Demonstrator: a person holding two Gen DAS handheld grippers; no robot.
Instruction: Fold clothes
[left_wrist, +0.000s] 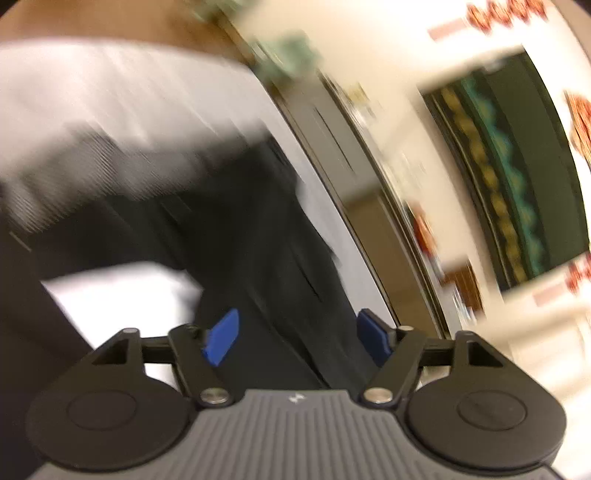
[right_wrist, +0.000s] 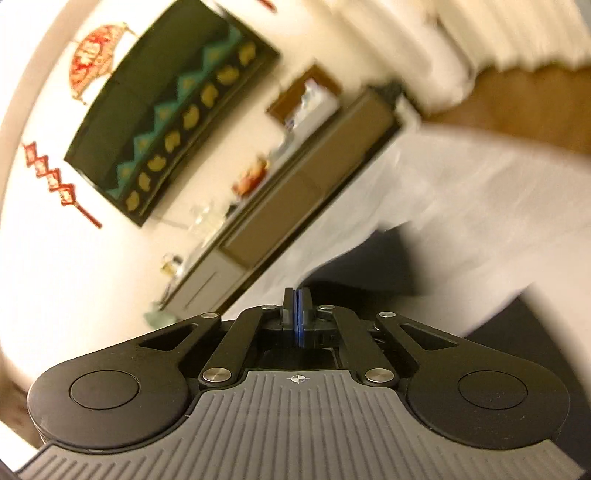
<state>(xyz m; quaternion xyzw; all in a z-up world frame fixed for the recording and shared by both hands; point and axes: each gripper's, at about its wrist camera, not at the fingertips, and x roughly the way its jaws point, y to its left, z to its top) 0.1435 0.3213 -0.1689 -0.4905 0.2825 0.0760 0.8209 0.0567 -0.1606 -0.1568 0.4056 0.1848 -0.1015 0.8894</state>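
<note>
Left gripper (left_wrist: 297, 338): ribbed grey housing with a small white mark, two round black side discs, black linkage bars joined by silver pivot screws, blue-padded fingers (left_wrist: 221, 341). Right gripper (right_wrist: 298, 319): same build, grey ribbed housing bearing a white crosshair mark, black discs and bars with triangular cut-outs, silver screws, blue pads.

A bed covered by a white sheet (left_wrist: 122, 85) carries the clothes. A dark garment (left_wrist: 236, 229) lies spread directly on the sheet, running from near to far, with bare white sheet showing on its left and along the bed's right edge. In the right wrist view the same white sheet (right_wrist: 461, 192) lies beyond the dark garment (right_wrist: 369, 258). Brown floor (right_wrist: 524, 99) shows past the bed.
</note>
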